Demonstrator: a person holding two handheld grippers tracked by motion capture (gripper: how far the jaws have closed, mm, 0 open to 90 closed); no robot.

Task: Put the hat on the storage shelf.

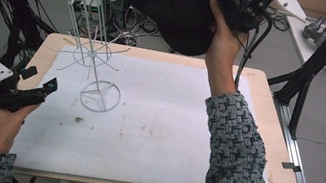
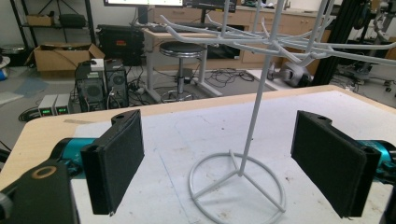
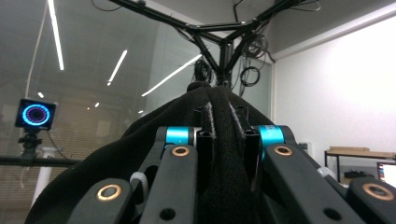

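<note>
Above the bench (image 1: 264, 140), the right hand-held gripper (image 3: 223, 140) clamps a black hat (image 1: 167, 1) for the hat stand (image 1: 89, 40); the left hand-held gripper (image 1: 40, 82) waits, jaws apart.

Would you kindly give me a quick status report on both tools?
Right tool shut on black cap, raised. Left tool open, facing white wire rack. Rack prongs bare, nothing blocking.

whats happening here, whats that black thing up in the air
A person works at a table with a hand-held gripper in each hand. The right hand-held gripper is shut on a black cloth item, probably a hat, and holds it raised above the table's far edge, near the top of a white wire rack. The left hand-held gripper is open and holds nothing, low near the table's left side, pointed at the rack's ring base.
</note>
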